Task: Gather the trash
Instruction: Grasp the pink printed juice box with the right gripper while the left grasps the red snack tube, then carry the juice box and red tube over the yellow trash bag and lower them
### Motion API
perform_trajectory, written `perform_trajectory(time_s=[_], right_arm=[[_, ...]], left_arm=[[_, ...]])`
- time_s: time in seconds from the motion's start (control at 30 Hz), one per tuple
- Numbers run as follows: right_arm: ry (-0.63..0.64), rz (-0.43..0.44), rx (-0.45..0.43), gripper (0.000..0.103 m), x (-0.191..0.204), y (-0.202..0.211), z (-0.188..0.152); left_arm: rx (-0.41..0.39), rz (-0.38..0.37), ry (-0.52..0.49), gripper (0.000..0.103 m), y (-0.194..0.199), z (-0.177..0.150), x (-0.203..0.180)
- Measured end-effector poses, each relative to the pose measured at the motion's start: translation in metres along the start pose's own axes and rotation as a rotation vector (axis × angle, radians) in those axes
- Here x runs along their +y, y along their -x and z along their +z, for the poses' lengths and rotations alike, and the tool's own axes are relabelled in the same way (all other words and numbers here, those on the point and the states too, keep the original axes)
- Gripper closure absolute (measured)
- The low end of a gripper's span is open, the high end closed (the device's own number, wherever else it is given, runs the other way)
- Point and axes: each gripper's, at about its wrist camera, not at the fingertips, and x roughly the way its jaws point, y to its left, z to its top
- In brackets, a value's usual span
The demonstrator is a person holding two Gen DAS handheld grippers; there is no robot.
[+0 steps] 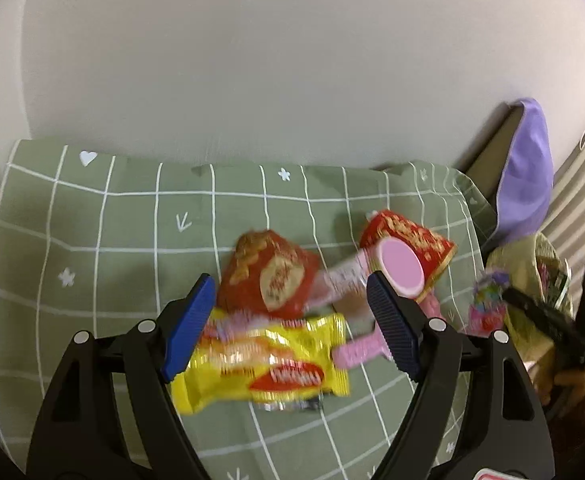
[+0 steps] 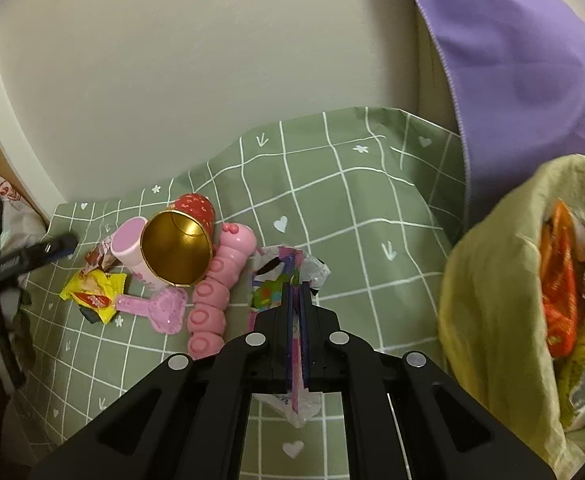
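While the right gripper [image 2: 295,292] is clenched on a crumpled clear wrapper [image 2: 288,264] just right of the gold-lined red cup [image 2: 180,244], the yellow-green bag [image 2: 492,280] of collected trash sits well to the cup's right. The thin film could slip free on the way over, judging by how little of it is pinched. With its jaws spread and holding nothing, the left gripper [image 1: 292,312] hovers over the yellow packet [image 1: 264,364] just below the cup, and might nudge the cup rolling.

dim fisheye views, left perhaps motion-blurred.
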Motion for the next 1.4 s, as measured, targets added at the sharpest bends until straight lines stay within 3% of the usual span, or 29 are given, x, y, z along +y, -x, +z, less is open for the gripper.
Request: perform_trajectory(time_s=[0.17,0.27,0.3,0.37,0.43,0.6,0.77,1.03,1.4], right_arm=[[-0.010,-0.016,0.019,0.098,-0.006,0.005,-0.009],[-0.006,-0.026,0.028,0.098,-0.008,0.007,-0.015],[-0.009,-0.027,0.030,0.098,-0.009,0.007,-0.016],[-0.015,-0.027,0.032,0.098,-0.012,0.008,-0.018],[-0.021,-0.029,0.031,0.098,-0.016,0.008,-0.019],[-0.034,-0.027,0.014,0.098,-0.023,0.011,-0.020],[-0.024,-0.021,-0.021,0.098,-0.025,0.017,-0.013],[-0.010,-0.023,-0.089,0.098,-0.028,0.033,0.009],[-0.050,-0.116,-0.208,0.098,-0.061,0.080,0.044]], left_arm=[[0.094,0.003,0.025,0.030,-0.033,0.015,0.012],[0.152,0.027,0.030,0.048,-0.048,0.015,0.014],[0.160,0.036,0.032,0.060,-0.050,0.013,0.015],[0.156,0.035,0.038,0.065,-0.049,0.010,0.015],[0.147,0.031,0.031,0.084,-0.044,0.008,0.013],[0.132,0.040,-0.013,0.088,-0.034,0.007,0.002],[0.046,0.029,-0.026,0.088,-0.002,0.017,-0.013],[-0.064,0.007,-0.126,0.088,0.035,0.044,-0.060],[-0.083,-0.175,-0.255,0.088,0.024,0.074,-0.151]])
